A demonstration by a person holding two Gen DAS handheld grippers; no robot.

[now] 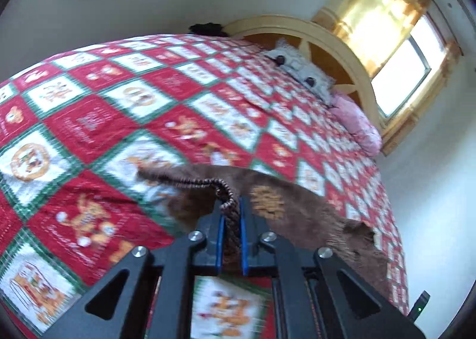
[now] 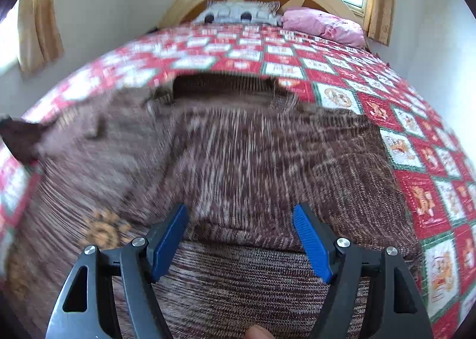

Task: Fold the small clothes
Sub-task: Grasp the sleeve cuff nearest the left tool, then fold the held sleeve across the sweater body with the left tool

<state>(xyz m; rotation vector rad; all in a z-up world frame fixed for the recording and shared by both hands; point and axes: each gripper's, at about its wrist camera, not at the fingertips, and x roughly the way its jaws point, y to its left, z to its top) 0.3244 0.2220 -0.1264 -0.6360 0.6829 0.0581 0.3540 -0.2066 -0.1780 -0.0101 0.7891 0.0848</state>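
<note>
On the bed's red patchwork quilt point(image 1: 98, 130) lies a brown knit sweater point(image 2: 253, 160), its ribbed edge pinched in the left gripper point(image 1: 230, 211), while the right gripper point(image 2: 239, 217) gapes wide and empty above it.

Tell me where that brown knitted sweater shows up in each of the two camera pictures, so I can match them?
Left wrist view: the brown sweater lies low and right of centre, its ribbed edge pinched in the left gripper.
Right wrist view: the sweater fills the middle and bottom, under the open right gripper.
Shared landmark: the pink pillow by the headboard.
</note>
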